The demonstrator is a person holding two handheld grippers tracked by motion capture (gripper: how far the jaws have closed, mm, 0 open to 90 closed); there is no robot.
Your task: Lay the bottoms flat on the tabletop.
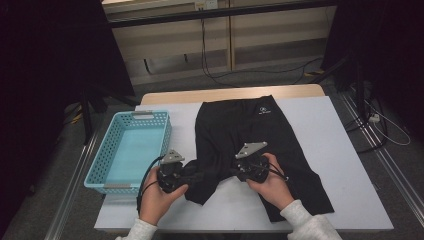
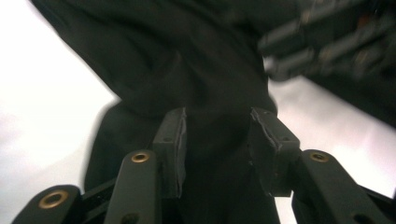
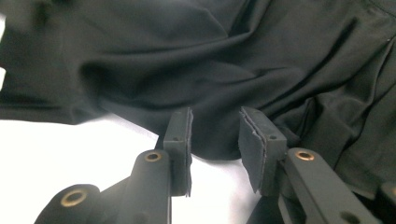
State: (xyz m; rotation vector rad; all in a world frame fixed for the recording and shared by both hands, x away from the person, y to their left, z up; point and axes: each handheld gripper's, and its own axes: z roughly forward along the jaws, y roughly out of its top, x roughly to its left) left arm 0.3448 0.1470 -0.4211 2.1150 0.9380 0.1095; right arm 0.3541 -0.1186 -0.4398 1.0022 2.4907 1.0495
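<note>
High view, left to right: blue basket (image 1: 102, 165) at 9 o'clock on the white table (image 1: 340, 150). Left gripper (image 1: 192, 172) just right of it, jaws parted with black fabric between the pads (image 2: 170, 140), not pinched. Black shorts (image 1: 240, 125) spread at table centre, legs running toward 5 o'clock. Right gripper (image 1: 231, 172) at the crotch, facing the left one, jaws parted over the hem edge, pads (image 3: 254, 140) clear of the cloth.
</note>
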